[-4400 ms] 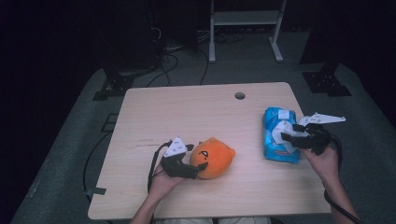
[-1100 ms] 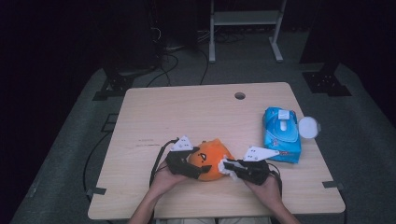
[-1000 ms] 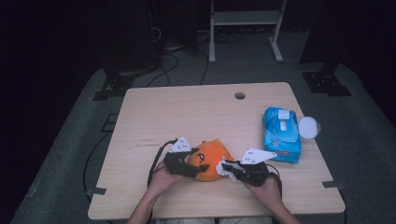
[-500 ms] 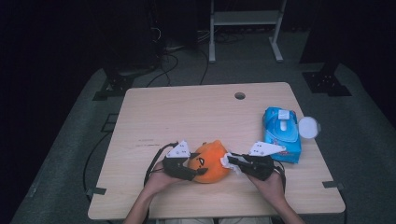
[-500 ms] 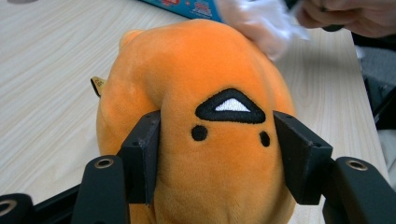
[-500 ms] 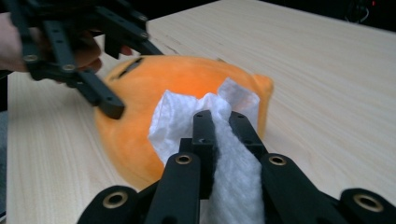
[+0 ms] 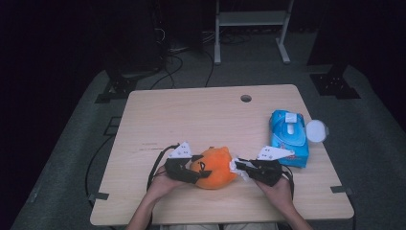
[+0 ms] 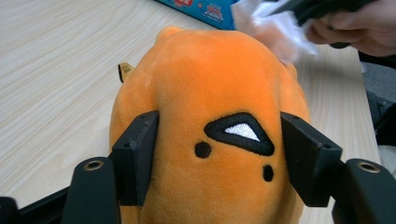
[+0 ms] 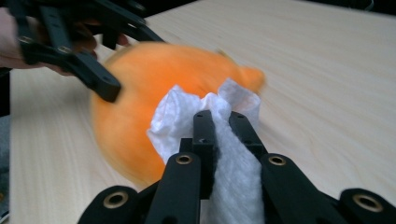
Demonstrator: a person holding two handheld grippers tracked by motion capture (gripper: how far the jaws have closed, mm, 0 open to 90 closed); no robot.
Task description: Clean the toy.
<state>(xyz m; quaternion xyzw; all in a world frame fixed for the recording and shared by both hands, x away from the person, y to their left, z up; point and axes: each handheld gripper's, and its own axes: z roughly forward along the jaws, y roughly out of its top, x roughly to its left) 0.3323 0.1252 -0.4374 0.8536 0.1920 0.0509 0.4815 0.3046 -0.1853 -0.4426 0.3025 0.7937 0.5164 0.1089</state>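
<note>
The orange plush toy (image 7: 214, 167) rests near the front edge of the surface (image 7: 201, 115). Soft, light, compressible: grip its sides. Left hand-held gripper (image 8: 219, 161) clamps its flanks; right hand-held gripper (image 9: 223, 123) pinches a white wipe (image 9: 205, 116) against it

My round plush toy (image 8: 210, 107) is bright orange, stitched with a black-edged white triangle and two black dots; the crumpled wipe (image 9: 205, 116) is plain white; the flat wipe packet (image 7: 288, 135) is blue with a white lid; the wooden table (image 7: 191, 115) is pale, light-grained
</note>
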